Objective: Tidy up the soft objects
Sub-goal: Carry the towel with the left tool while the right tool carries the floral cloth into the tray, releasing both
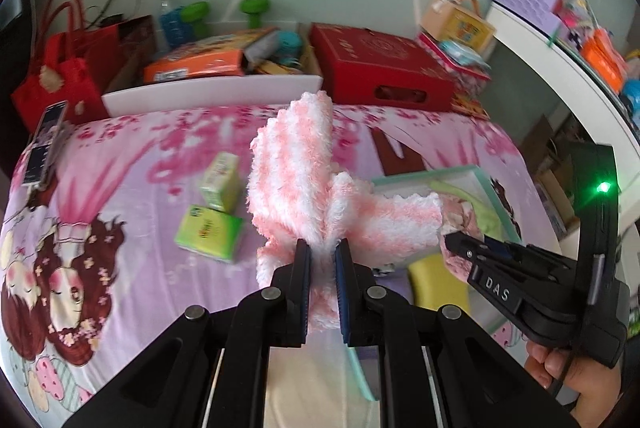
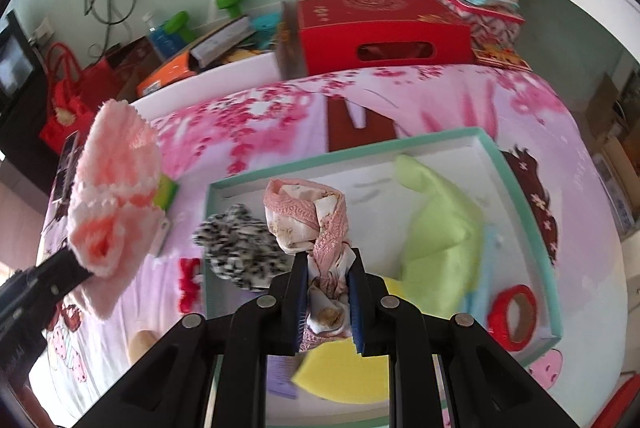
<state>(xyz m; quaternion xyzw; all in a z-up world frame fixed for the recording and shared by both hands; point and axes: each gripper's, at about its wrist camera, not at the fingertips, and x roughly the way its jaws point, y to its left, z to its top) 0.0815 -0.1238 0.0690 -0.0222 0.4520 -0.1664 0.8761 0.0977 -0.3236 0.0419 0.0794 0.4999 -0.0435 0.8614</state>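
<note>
My left gripper is shut on a fluffy pink-and-white striped cloth and holds it above the bed; the cloth also shows at the left of the right wrist view. My right gripper is shut on a rolled pink lace-edged floral cloth and holds it over the teal-rimmed white tray. In the left wrist view the right gripper sits at the right, beside the tray. In the tray lie a green cloth, a black-and-white fuzzy cloth and a yellow sponge.
Two green tissue packs and a phone lie on the pink cartoon bedsheet. A red tape roll sits in the tray. A red box, red bag and cluttered boxes line the far edge.
</note>
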